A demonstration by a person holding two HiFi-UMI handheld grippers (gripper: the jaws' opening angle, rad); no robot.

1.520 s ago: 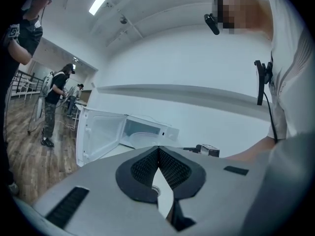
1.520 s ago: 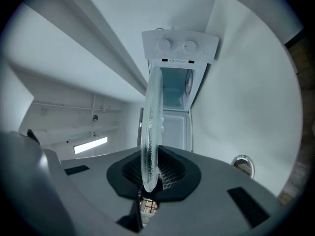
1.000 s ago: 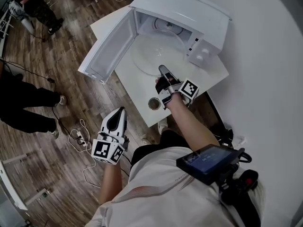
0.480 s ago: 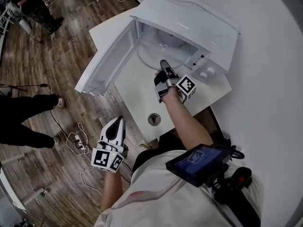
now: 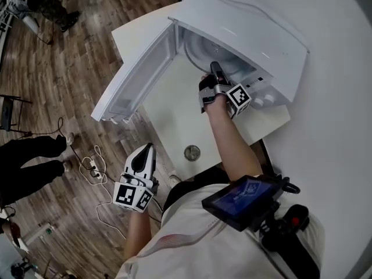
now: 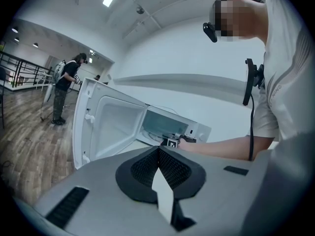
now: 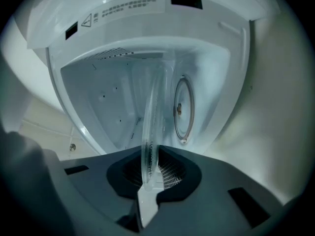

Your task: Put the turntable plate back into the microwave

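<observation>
The right gripper (image 5: 215, 70) pinches the rim of the plate (image 7: 149, 127), already partly inside the open microwave (image 5: 256, 34) at 12 o'clock on the bench (image 5: 168, 112), so seating and releasing it seem left, while the left gripper (image 5: 145, 151), pressed together and empty, hangs at 7 o'clock.

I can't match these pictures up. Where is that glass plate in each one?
Head view: the glass plate is at upper centre, in the mouth of the microwave, held by the right claw.
Left gripper view: the plate can't be made out; only the microwave shows, mid-picture.
Right gripper view: centre, edge-on, a pale upright band between the claw's pads.
Shared landmark: the microwave's open white cavity.
</observation>
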